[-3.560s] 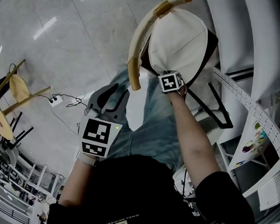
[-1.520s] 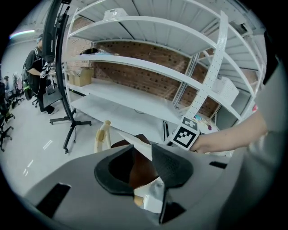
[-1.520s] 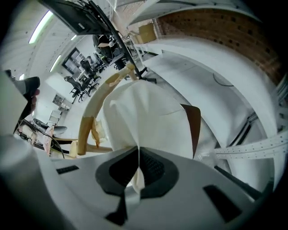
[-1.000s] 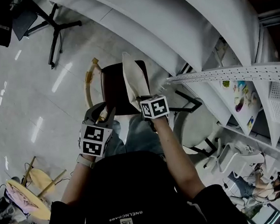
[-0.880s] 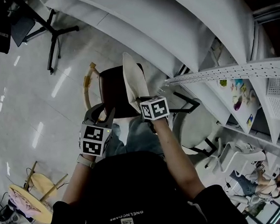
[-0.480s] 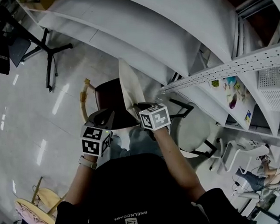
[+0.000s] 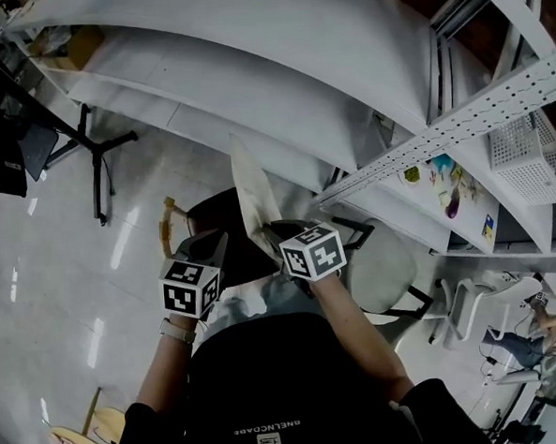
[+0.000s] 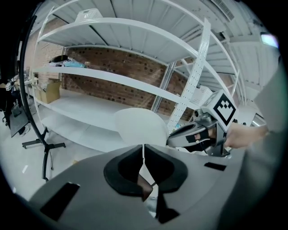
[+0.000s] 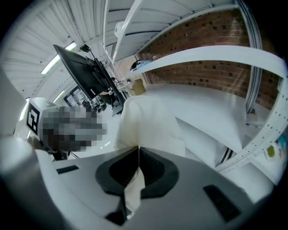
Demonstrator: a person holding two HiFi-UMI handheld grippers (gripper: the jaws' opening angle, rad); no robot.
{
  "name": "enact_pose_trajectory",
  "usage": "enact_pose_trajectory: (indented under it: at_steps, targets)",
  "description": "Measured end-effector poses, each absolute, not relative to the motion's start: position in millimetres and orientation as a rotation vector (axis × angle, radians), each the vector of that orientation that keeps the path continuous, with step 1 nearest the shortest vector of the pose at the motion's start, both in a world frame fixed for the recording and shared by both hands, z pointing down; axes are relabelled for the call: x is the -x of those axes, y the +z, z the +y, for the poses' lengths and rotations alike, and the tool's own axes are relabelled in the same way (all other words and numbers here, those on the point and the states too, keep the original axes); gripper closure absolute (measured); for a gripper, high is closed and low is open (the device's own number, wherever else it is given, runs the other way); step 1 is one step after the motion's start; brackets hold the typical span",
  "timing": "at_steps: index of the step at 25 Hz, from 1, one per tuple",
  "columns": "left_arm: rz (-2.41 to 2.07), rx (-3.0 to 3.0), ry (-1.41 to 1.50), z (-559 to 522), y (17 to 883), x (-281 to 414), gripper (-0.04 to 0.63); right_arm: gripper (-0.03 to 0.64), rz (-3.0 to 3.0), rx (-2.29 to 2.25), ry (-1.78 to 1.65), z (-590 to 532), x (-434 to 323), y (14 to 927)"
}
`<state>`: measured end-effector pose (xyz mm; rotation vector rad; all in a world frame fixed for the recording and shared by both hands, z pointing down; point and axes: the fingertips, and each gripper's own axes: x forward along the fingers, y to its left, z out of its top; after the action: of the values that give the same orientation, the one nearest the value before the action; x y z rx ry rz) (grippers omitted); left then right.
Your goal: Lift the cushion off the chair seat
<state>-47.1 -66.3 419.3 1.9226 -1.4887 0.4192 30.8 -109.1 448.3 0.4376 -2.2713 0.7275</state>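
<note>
Cushion [image 7: 255, 194] lifted higher, upright on edge

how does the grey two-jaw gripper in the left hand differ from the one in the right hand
The right gripper is clamped on the edge of the cream fabric cushion; the left gripper holds nothing: its jaws have just been closing and stand together, empty. In the head view the right gripper meets the upright cushion, while the left gripper stands apart, to its left. Both carry black-and-white marker cubes.
</note>
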Motion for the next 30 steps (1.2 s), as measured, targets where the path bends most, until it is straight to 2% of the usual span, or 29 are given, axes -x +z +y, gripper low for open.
enact_pose_trajectory:
  at_steps: [30]
  targets:
    - [-1.47, -2.318, 0.297, -161, 273, 5, 0.575, 0.606, -2.718, -0.557, 0.488, -176, -52, 271]
